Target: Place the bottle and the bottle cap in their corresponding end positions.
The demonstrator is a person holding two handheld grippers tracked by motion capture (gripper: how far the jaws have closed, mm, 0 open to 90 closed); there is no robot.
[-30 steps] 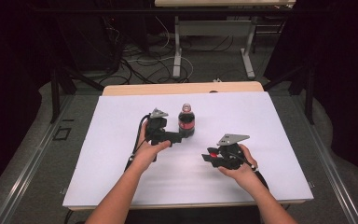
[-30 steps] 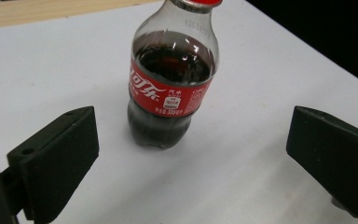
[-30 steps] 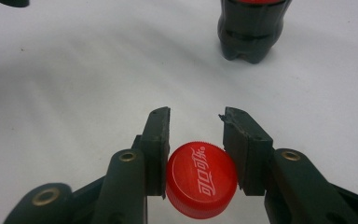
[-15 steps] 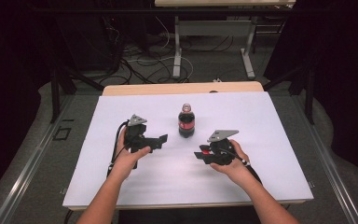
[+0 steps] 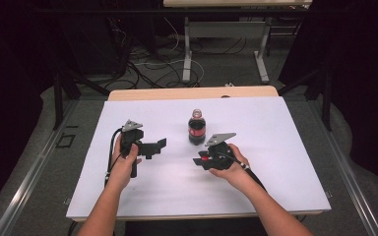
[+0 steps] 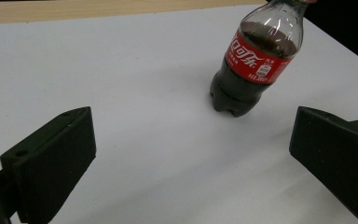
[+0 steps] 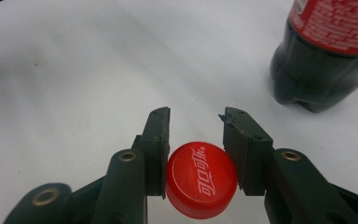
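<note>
Red cap (image 7: pixel 201 180) clamped in right hand-held gripper (image 7: pixel 196 128)

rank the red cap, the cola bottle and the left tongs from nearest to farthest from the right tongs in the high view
1. red cap: clamped in the right tongs.
2. cola bottle: standing just beyond them, toward the table's far edge.
3. left tongs: off to the left, open, holding nothing.
</note>
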